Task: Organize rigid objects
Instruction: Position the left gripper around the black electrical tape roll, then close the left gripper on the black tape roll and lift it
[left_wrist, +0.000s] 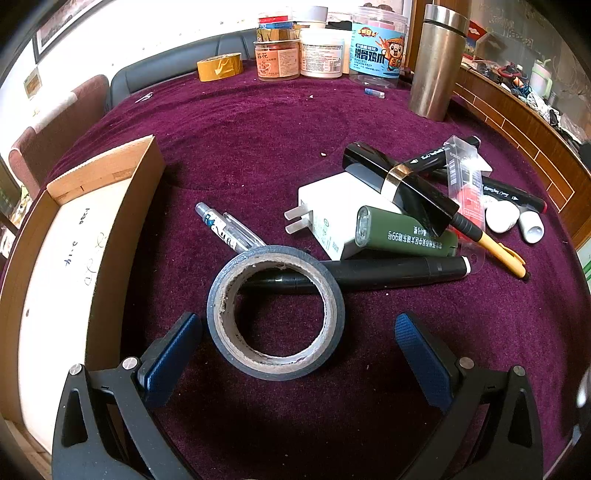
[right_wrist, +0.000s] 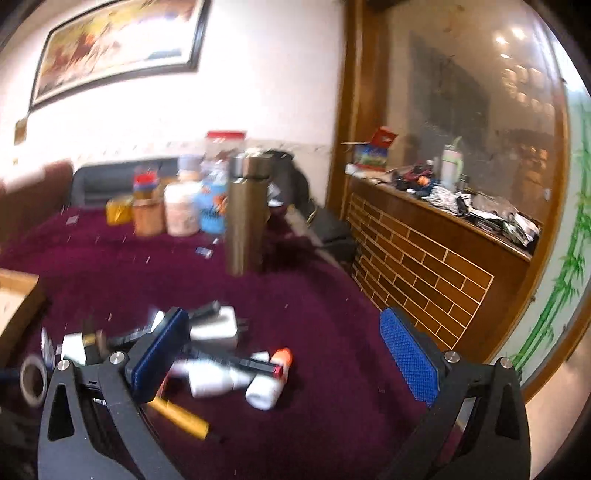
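A roll of black tape (left_wrist: 275, 314) lies flat on the purple cloth, between and just ahead of the open fingers of my left gripper (left_wrist: 297, 332); they do not touch it. A black marker (left_wrist: 391, 273) lies behind it. Beyond are a clear pen (left_wrist: 227, 229), a white charger (left_wrist: 332, 214), a green power bank (left_wrist: 402, 232), a black case (left_wrist: 402, 184) and a yellow pen (left_wrist: 498, 251). An open cardboard box (left_wrist: 74, 240) stands at the left. My right gripper (right_wrist: 284, 343) is open and empty above the blurred pile, over a white bottle (right_wrist: 264, 387).
Jars (left_wrist: 319, 55), a yellow tape roll (left_wrist: 219, 66) and a steel flask (left_wrist: 437, 62) stand at the table's back. A wooden cabinet (right_wrist: 424, 266) runs along the right side. Chairs stand behind the table at the left.
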